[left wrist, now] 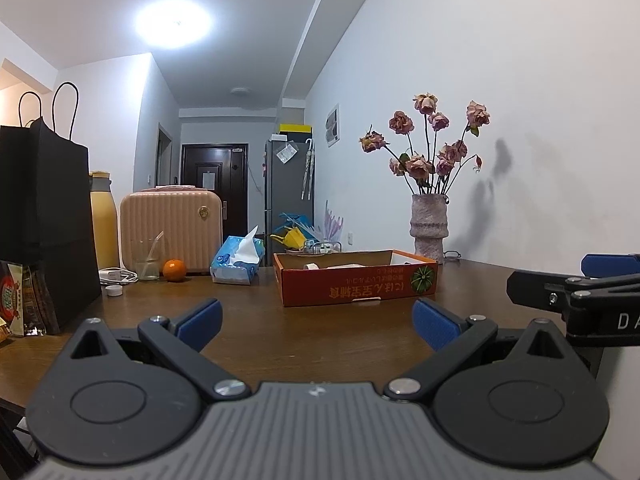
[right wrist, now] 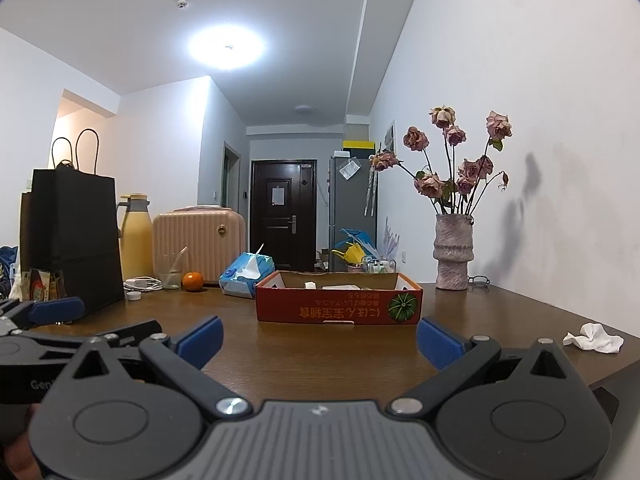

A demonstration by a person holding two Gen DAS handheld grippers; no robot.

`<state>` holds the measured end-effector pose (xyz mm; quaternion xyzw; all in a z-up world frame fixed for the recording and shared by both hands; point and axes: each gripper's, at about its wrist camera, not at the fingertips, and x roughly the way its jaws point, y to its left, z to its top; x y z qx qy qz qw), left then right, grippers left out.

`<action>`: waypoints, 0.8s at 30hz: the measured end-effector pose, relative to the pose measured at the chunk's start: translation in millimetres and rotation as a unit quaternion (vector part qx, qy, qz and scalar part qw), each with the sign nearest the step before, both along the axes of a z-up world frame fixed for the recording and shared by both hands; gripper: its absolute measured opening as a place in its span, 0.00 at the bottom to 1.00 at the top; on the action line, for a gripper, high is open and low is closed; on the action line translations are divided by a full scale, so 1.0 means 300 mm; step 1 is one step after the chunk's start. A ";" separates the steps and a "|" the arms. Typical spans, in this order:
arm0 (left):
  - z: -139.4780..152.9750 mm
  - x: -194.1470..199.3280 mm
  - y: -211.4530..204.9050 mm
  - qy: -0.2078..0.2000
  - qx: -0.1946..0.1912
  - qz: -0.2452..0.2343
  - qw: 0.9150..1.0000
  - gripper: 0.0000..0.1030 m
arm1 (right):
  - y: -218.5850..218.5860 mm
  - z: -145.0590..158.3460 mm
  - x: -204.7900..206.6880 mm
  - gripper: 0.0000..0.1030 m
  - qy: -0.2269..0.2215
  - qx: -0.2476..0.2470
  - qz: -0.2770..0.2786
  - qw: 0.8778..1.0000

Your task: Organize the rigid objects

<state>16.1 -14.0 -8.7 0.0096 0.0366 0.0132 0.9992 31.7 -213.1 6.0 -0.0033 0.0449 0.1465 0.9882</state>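
Red cardboard box (left wrist: pixel 356 282) sits mid-frame on the wooden counter (left wrist: pixel 248 332), a few pale items inside. Left claw (left wrist: pixel 317 320) and right claw (right wrist: pixel 319 338) both hover low before it, released and empty. An orange (left wrist: pixel 174 270) lies at left, a crumpled tissue (right wrist: pixel 594 338) at right.

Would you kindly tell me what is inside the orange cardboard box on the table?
Inside the orange cardboard box, a small white roll-like item and a flat whitish object show above the rim. The front wall hides the box floor and anything lower.
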 end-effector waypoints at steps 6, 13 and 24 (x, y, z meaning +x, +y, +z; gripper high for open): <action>0.001 0.004 0.002 0.003 0.000 -0.001 1.000 1.00 | -0.003 0.000 -0.001 1.00 -0.001 0.000 -0.001 1.000; 0.001 0.004 0.001 0.004 0.000 -0.001 1.000 1.00 | -0.003 0.001 -0.004 1.00 -0.002 0.000 -0.002 1.000; 0.001 0.005 0.004 0.004 0.001 -0.002 1.000 1.00 | -0.002 0.000 -0.001 1.00 0.000 0.002 -0.001 1.000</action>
